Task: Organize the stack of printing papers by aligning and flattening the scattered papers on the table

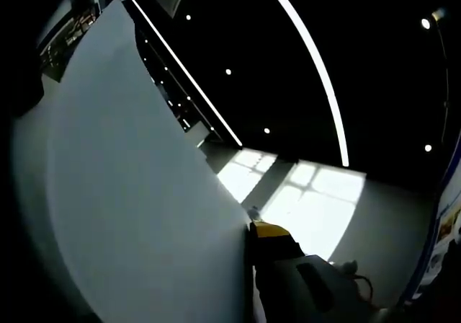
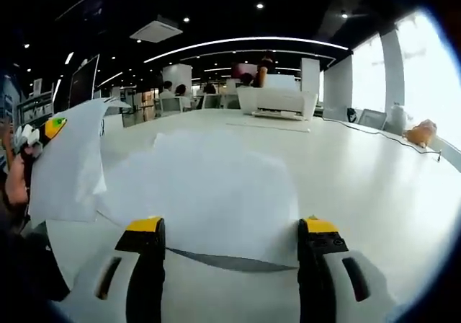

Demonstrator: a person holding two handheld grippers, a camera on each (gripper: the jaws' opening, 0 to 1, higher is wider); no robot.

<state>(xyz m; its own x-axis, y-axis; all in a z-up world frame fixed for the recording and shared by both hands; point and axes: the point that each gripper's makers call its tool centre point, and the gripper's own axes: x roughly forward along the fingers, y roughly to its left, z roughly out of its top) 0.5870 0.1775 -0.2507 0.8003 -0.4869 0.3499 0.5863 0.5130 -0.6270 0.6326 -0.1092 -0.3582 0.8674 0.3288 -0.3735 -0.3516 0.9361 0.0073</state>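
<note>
**One sheet aloft, the rest on the table**

The right gripper (image 2: 230, 247) stands wide apart, grasping nothing, over the paper pile (image 2: 209, 193) lying on the white table (image 2: 360, 186); the left gripper (image 2: 43, 132) pinches one lifted sheet (image 2: 68, 164) by its edge; thin, limp, slippery stuff, best taken at a corner; how many sheets lie below I cannot count.

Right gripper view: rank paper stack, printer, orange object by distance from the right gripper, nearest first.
1. Paper stack: flat on the table, straight ahead, its near edge between the open jaws of the right gripper.
2. Orange object: far right, near the table's edge by the windows.
3. Printer: far end of the table, centre; it looks farthest, though not by much over the orange object.
</note>
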